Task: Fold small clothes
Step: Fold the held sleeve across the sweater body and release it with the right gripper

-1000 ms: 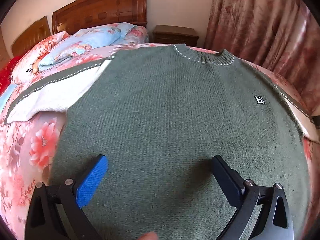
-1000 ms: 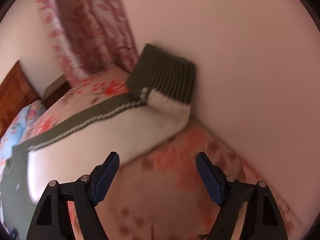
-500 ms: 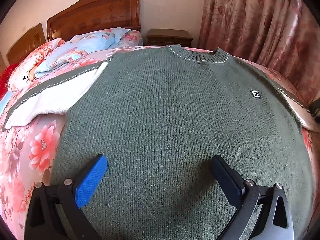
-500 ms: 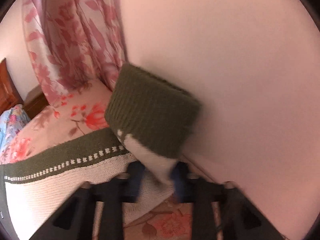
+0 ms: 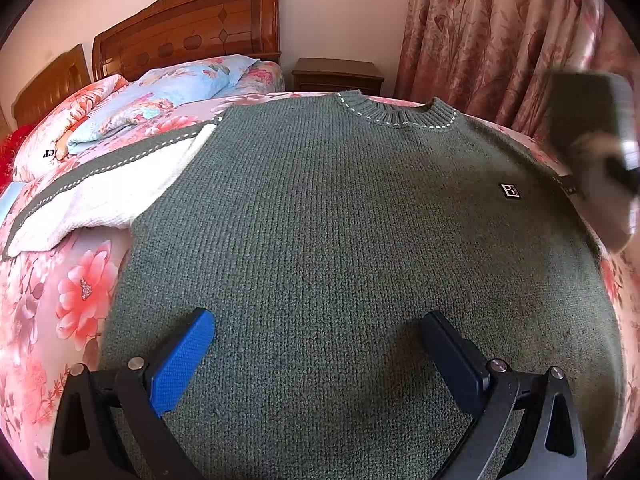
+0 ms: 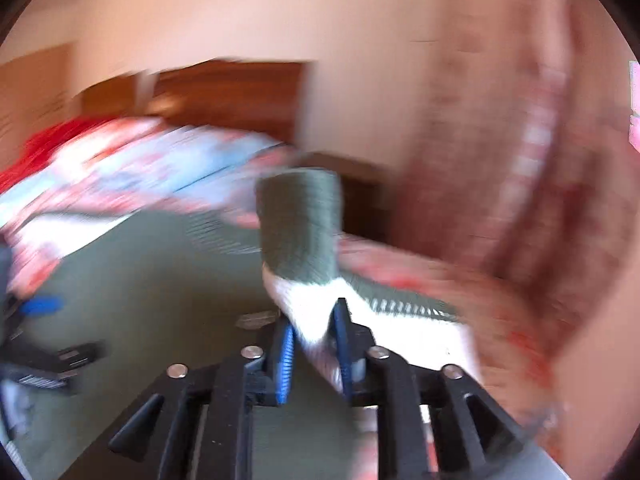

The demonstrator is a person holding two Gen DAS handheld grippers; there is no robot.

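Green sweater, one; right claw opening, sleeve between; pillows, two.

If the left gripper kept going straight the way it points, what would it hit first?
Most likely the green sweater spread on the bed: the left gripper, jaws open and empty, points down at its lower front. Exact depth is unclear.

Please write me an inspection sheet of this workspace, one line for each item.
Surface: bed with pink floral sheet.
Job's things: green knitted sweater lying flat; one white sleeve spread out, the other sleeve's end lifted.
Clutter: blue floral pillow.
Grippers: left gripper open over the sweater; right gripper pinching the sleeve's end, jaws opening slightly.
Cables: nothing seen.
Surroundings: wooden headboard, nightstand, pink floral curtain.
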